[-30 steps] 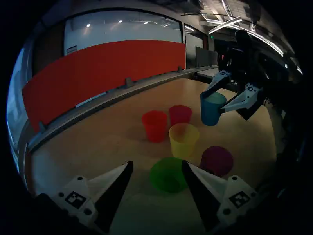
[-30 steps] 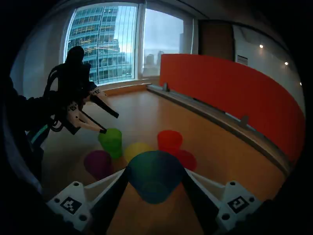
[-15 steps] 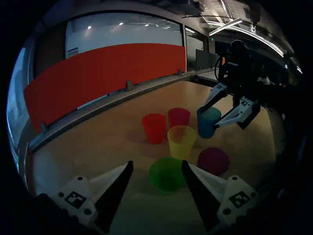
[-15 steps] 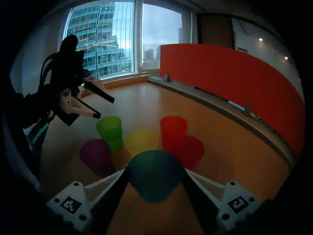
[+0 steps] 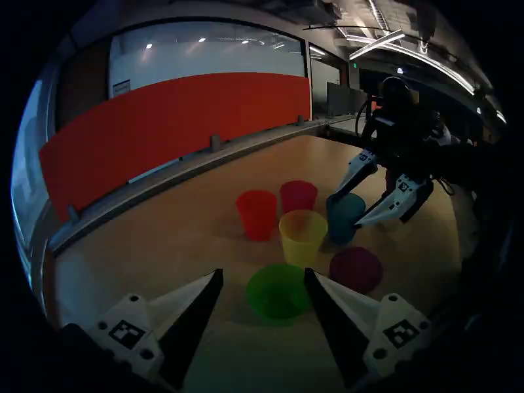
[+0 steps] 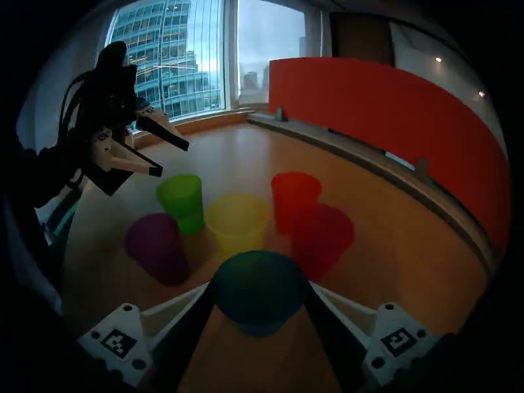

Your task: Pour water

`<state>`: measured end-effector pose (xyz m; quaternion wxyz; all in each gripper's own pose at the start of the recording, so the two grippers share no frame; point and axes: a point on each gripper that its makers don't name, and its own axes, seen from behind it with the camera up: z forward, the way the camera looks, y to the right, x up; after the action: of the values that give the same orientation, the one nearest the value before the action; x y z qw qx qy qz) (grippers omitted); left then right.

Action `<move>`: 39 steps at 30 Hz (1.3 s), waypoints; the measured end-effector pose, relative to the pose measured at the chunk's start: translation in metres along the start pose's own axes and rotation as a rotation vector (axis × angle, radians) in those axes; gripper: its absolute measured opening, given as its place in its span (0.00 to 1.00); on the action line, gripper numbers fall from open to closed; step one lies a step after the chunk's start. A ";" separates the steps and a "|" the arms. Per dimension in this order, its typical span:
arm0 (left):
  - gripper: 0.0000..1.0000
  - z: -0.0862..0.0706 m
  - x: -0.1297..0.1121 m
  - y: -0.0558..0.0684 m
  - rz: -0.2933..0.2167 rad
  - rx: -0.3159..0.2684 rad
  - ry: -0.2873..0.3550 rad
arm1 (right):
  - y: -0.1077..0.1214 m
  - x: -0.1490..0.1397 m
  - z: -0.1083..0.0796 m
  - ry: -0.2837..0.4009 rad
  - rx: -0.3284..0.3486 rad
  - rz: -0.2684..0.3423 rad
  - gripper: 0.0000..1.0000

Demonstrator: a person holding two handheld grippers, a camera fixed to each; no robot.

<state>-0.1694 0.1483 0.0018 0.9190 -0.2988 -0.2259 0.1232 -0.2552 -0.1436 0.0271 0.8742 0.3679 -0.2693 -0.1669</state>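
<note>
My right gripper (image 6: 259, 286) is shut on a blue cup (image 6: 259, 301), held upright. In the left gripper view that blue cup (image 5: 344, 217) stands low at the table between a crimson cup (image 5: 298, 195), a yellow cup (image 5: 302, 234) and a purple cup (image 5: 355, 268), with the right gripper (image 5: 346, 211) around it. I cannot tell whether its base touches the table. My left gripper (image 5: 262, 274) is open, with a green cup (image 5: 278, 298) just beyond its tips. An orange-red cup (image 5: 257, 213) stands at the back left. No water shows.
The cups cluster on a wooden table (image 5: 164, 242) edged by a red partition (image 5: 177, 124). In the right gripper view the left gripper (image 6: 174, 159) hovers open above the green cup (image 6: 180, 200), a person's dark sleeve behind it. Windows (image 6: 177, 65) stand behind.
The right gripper has come down with the blue cup from above the cluster to table level beside the yellow cup. The left gripper has barely moved.
</note>
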 end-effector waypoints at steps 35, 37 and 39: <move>0.95 -0.021 -0.007 -0.005 -0.021 0.041 0.008 | 0.006 -0.010 -0.058 0.036 -0.106 0.037 1.00; 0.95 -0.024 -0.008 -0.005 -0.031 0.049 0.015 | 0.006 -0.008 -0.064 0.052 -0.121 0.044 1.00; 0.95 -0.027 -0.009 -0.005 -0.041 0.057 0.022 | 0.007 -0.005 -0.070 0.068 -0.135 0.050 1.00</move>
<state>-0.1632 0.1277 -0.0171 0.9319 -0.2693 -0.2182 0.1074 -0.2174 -0.0978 -0.0108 0.9095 0.3067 -0.2368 -0.1504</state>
